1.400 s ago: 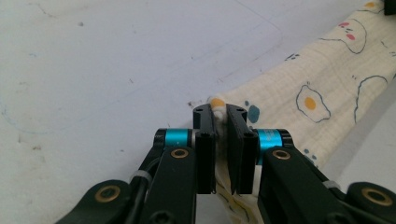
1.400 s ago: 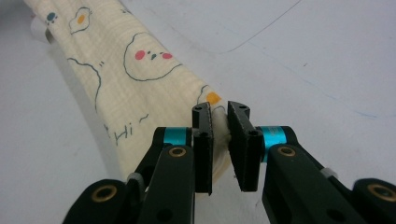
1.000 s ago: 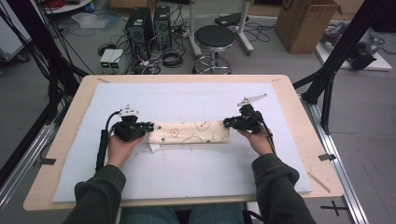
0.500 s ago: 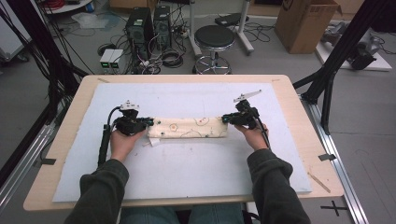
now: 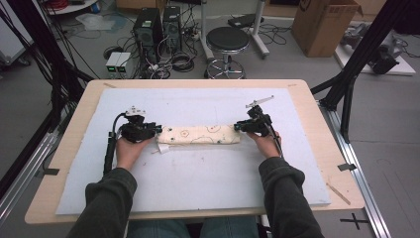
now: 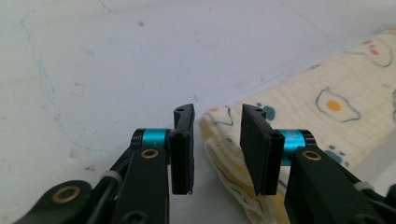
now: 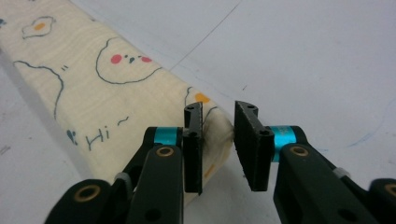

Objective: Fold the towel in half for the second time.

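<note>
Both grippers sit at the ends of a long folded strip of cream cotton cloth printed with fried eggs and little faces (image 5: 199,134), seen from the high view: the left gripper (image 5: 157,130) at its left end, the right gripper (image 5: 236,127) at its right end, each in a hand (image 5: 130,150) with dark green sleeves. Under them lies a pale blue-white foam mat (image 5: 198,183) on the wooden surface (image 5: 317,99) (a black round stool (image 5: 227,39) stands on the floor beyond).

From the left gripper view, the left gripper (image 6: 217,140) has just been opening; its black jaws stand apart with the cloth's folded end (image 6: 224,154) lying in the gap and running off ahead and to the right, and no pad presses on it.

From the right gripper view, the right gripper (image 7: 218,140) has likewise just been opening. The cloth's end (image 7: 93,98) lies ahead and to the left, its corner reaching into the gap against the left-hand pad (the other pad stands clear of it), so the cloth is let go.
</note>
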### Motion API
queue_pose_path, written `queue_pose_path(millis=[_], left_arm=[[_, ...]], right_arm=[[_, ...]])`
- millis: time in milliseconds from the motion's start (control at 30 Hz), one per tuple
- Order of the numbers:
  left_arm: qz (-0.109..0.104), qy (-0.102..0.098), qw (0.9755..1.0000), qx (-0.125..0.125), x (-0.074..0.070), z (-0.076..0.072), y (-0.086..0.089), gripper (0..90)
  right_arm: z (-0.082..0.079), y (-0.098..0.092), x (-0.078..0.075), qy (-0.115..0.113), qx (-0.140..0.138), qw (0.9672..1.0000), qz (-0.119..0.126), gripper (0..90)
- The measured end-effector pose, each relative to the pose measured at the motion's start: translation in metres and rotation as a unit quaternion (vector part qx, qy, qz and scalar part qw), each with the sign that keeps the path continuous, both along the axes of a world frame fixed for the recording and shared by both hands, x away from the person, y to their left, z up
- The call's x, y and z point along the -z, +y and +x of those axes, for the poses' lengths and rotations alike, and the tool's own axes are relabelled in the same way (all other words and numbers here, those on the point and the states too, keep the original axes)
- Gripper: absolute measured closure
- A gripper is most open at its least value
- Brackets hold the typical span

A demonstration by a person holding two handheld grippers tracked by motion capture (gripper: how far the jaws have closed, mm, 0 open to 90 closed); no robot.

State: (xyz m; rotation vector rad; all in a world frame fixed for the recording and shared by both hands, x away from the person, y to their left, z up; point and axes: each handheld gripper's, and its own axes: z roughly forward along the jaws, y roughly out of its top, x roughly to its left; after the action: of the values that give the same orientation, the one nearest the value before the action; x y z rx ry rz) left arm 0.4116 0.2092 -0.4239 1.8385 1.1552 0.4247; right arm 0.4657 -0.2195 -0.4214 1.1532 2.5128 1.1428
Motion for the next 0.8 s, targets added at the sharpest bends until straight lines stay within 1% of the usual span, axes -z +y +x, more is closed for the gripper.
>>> queue_pose_path(millis=[33,67,133,200,267,333,400,433,500,533,567,600,667,700,800], left_arm=[[-0.007,-0.004,1.0000,0.003,-0.002,-0.002,0.000,64.4],[-0.009,-0.008,0.9999,0.011,-0.004,-0.003,0.000,64.4],[-0.009,-0.010,0.9996,0.026,-0.007,-0.007,-0.001,65.3],[-0.018,-0.006,0.9987,0.047,-0.007,-0.009,-0.005,69.5],[-0.009,-0.002,0.9978,0.066,-0.007,-0.011,-0.010,73.4],[0.003,0.004,0.9966,0.082,-0.005,-0.012,-0.015,75.5],[0.018,0.010,0.9953,0.094,-0.003,-0.013,-0.019,76.1],[0.025,0.014,0.9949,0.097,-0.002,-0.013,-0.021,76.2],[0.039,0.020,0.9941,0.099,0.001,-0.014,-0.022,76.1],[0.040,0.018,0.9943,0.098,0.002,-0.014,-0.021,75.6],[0.041,0.020,0.9942,0.097,0.003,-0.014,-0.020,74.9],[0.041,0.025,0.9939,0.099,0.005,-0.014,-0.019,74.9],[0.047,0.029,0.9935,0.099,0.006,-0.014,-0.018,74.9],[0.045,0.029,0.9938,0.098,0.007,-0.014,-0.018,74.9],[0.055,0.029,0.9930,0.101,0.008,-0.014,-0.020,74.7]], right_arm=[[-0.001,-0.001,-0.002,-0.004,0.001,1.0000,0.001,67.6],[-0.003,-0.003,-0.005,-0.010,0.003,0.9999,0.001,66.2],[-0.006,-0.005,-0.009,-0.014,-0.002,0.9999,0.008,65.4],[-0.010,-0.005,-0.014,-0.022,-0.012,0.9996,0.011,65.4],[-0.015,-0.002,-0.017,-0.021,-0.022,0.9994,0.018,65.2],[-0.017,0.002,-0.017,-0.019,-0.034,0.9992,0.012,64.9],[-0.020,0.008,-0.015,-0.015,-0.043,0.9989,-0.002,63.9],[-0.020,0.011,-0.014,-0.013,-0.047,0.9988,-0.009,63.9],[-0.020,0.015,-0.011,-0.010,-0.053,0.9984,-0.016,63.8],[-0.020,0.017,-0.010,-0.008,-0.053,0.9982,-0.026,63.6],[-0.020,0.018,-0.008,-0.009,-0.057,0.9978,-0.033,63.5],[-0.019,0.019,-0.006,-0.004,-0.056,0.9976,-0.039,63.4],[-0.018,0.019,-0.004,-0.001,-0.057,0.9974,-0.044,63.2],[-0.018,0.019,-0.003,0.001,-0.057,0.9975,-0.043,63.2],[-0.018,0.018,-0.002,-0.002,-0.057,0.9968,-0.057,62.7]])
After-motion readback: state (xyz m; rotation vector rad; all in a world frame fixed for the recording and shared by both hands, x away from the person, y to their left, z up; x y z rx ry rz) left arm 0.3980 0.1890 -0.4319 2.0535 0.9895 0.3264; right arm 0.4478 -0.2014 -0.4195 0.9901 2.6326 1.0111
